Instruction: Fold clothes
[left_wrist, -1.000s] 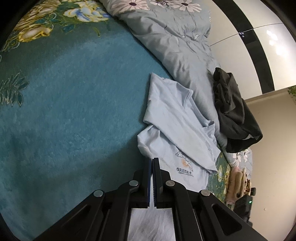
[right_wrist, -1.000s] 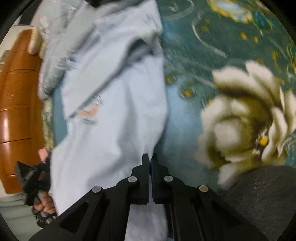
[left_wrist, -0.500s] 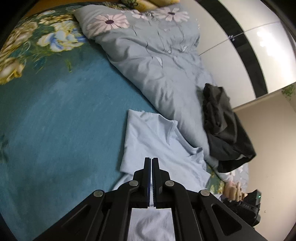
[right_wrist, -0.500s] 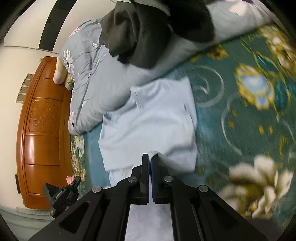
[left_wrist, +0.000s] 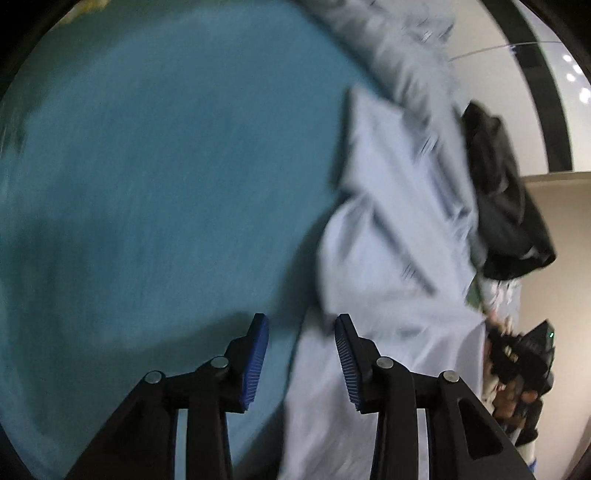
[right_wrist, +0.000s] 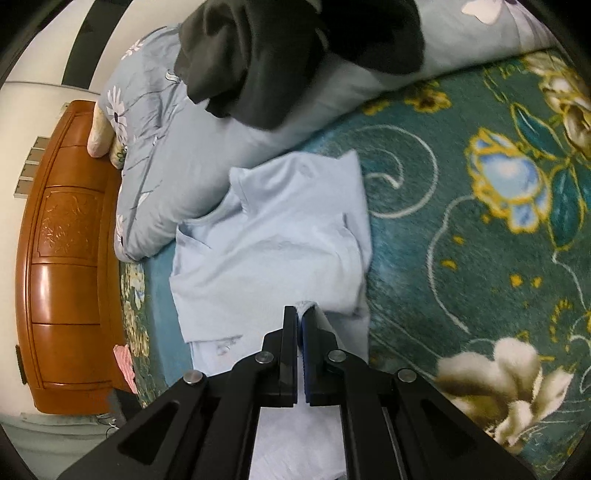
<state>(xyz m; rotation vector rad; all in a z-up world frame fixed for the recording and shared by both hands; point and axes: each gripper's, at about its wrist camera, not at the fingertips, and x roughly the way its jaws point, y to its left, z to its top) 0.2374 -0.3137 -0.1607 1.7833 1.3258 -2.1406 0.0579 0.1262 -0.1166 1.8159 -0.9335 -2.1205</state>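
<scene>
While the left gripper gapes empty, we count one shirt, pinched by the right gripper, and one dark garment.

left tool open, empty | pale blue shirt on teal bedspread | dark garment beyond, blurred, possibly trousers

Left gripper: jaws spread apart, nothing between the pads, view motion-blurred. Right gripper: jaws closed tight, pinching a fold of light blue shirt at the tips.
</scene>
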